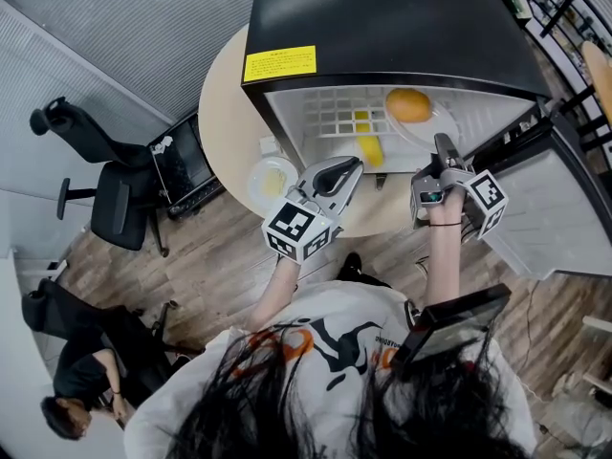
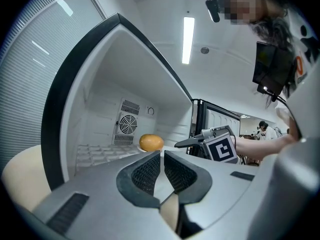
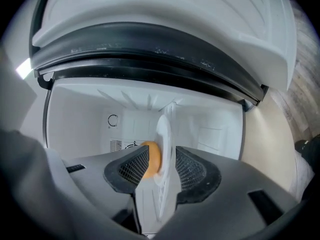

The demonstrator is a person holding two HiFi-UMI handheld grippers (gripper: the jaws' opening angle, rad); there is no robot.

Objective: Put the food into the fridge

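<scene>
One orange oval fruit (image 1: 409, 105), long axis running 9 to 3 o'clock, rests on a white round plate (image 1: 432, 132) whose rim stands untouched between the parted jaws of the right gripper (image 1: 446, 145), the fruit at its 11 o'clock, while the left gripper (image 1: 352, 165) has its jaws together.

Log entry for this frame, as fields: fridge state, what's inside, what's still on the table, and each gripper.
fridge: fridge with its door open, standing on the round table
inside: orange on a white plate; yellow item near the front, kind unclear
on table: second plate with yellow food, left of the fridge
right gripper: jaws open astride the white plate's rim, pads not pressing
left gripper: jaws nearly together, nothing between them, outside the fridge
</scene>
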